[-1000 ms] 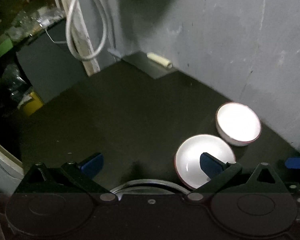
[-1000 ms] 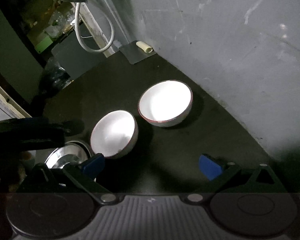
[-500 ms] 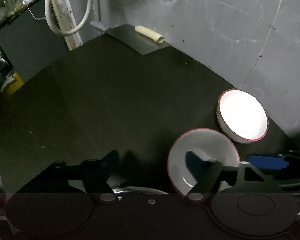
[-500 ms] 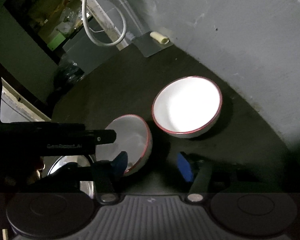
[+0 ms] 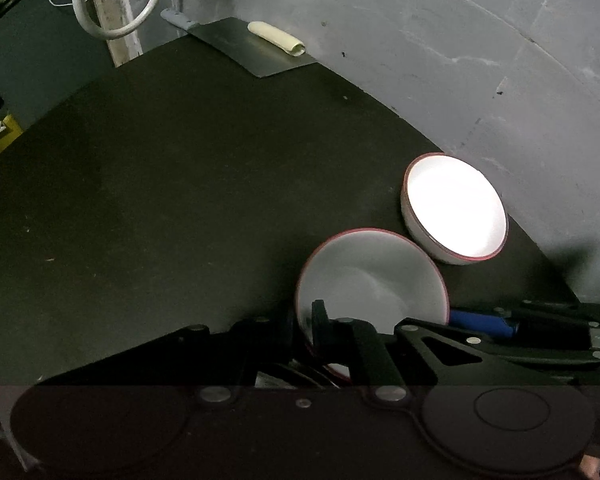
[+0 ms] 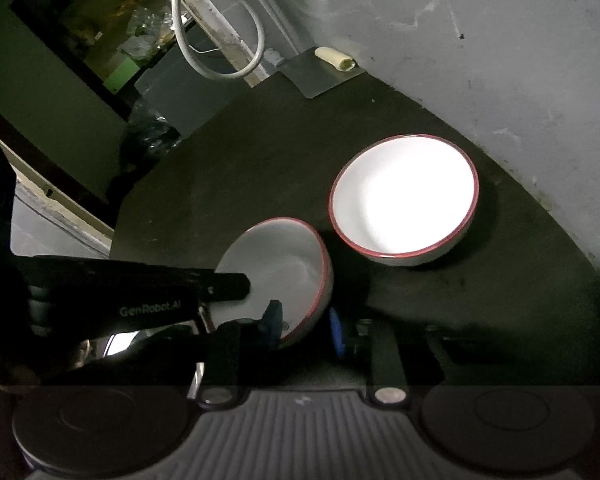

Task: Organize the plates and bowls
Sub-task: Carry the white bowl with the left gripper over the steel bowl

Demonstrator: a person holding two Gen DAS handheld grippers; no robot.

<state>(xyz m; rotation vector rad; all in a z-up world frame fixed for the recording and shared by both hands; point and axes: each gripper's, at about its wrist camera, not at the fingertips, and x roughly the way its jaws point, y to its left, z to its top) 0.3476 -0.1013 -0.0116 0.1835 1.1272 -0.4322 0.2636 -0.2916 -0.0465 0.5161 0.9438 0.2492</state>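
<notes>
Two white bowls with red rims stand on the dark table (image 5: 160,200). The far bowl (image 5: 454,210) (image 6: 404,196) sits by the grey wall, untouched. The near bowl (image 5: 372,280) (image 6: 280,264) is tilted, and both grippers have hold of it. My left gripper (image 5: 304,324) is shut on its left rim, one finger inside and one outside. My right gripper (image 6: 305,326) is closing on its right wall, blue pads on either side and touching it. A shiny steel dish (image 6: 120,340) shows partly under the left gripper (image 6: 242,286).
A flat metal blade (image 5: 256,52) with a cream roll (image 5: 276,38) on it lies at the table's far corner. A white hose loop (image 5: 116,20) hangs beyond it. The grey wall (image 5: 460,60) runs close behind the far bowl. The table's left edge drops off near a yellow object (image 5: 4,136).
Both grippers came down toward the near bowl and went from wide open to closed on its rim, left side and right side. The near bowl now sits tilted.
</notes>
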